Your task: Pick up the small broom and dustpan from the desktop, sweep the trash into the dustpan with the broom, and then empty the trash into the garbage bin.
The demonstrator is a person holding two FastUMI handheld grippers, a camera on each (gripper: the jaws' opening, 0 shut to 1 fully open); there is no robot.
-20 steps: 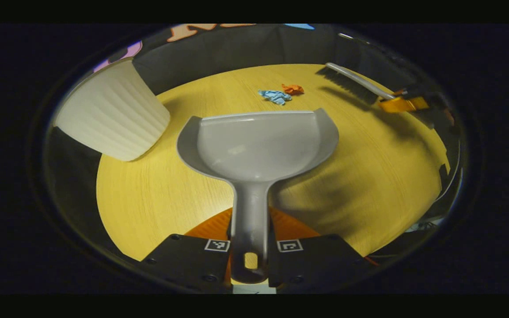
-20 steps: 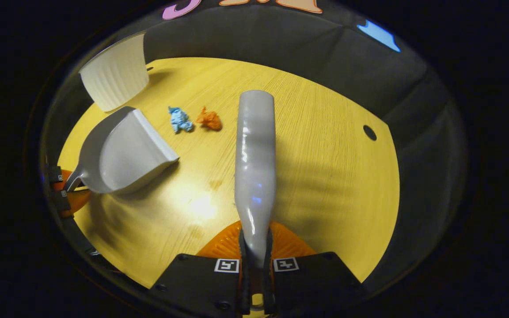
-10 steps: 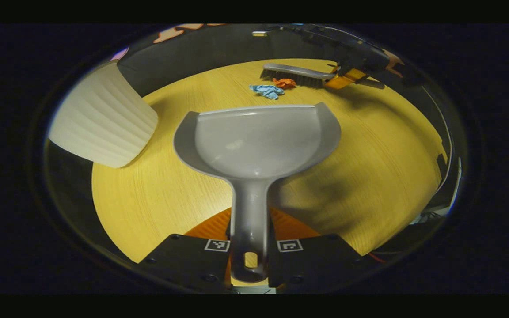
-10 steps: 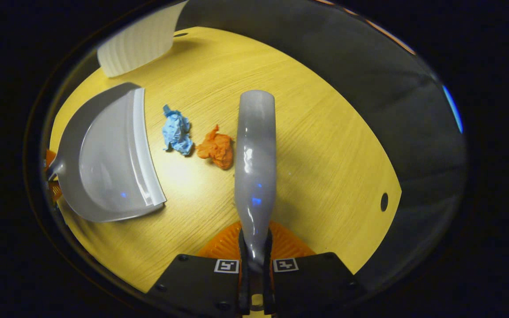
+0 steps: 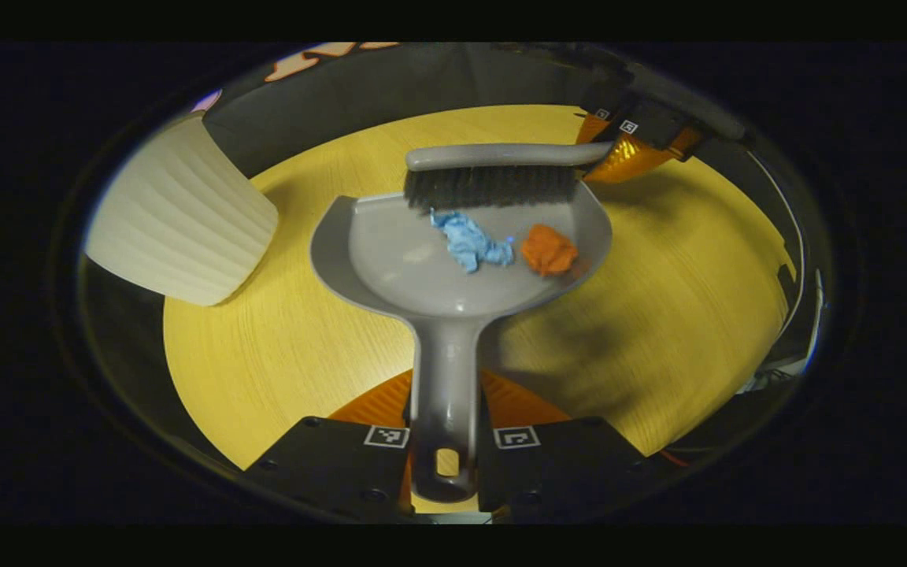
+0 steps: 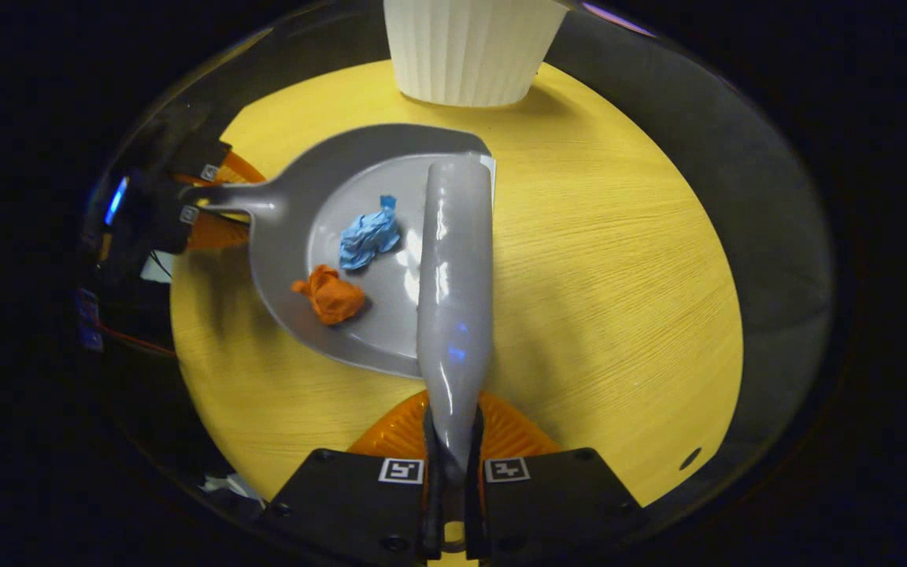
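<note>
Both scraps, blue (image 5: 471, 244) and orange (image 5: 548, 250), now lie inside the dustpan (image 5: 390, 260), off the desk (image 5: 280, 354) where they sat half a second ago. The broom (image 5: 493, 175) rests across the pan's front lip. The left gripper (image 5: 444, 441) clamps the pan's handle and the right gripper (image 6: 449, 472) the broom's. Sweeping looks done; next comes emptying into the bin (image 5: 174, 216) at the desk's far left edge.

Yellow wooden tabletop (image 5: 690, 299), cable hole (image 6: 689, 458).
</note>
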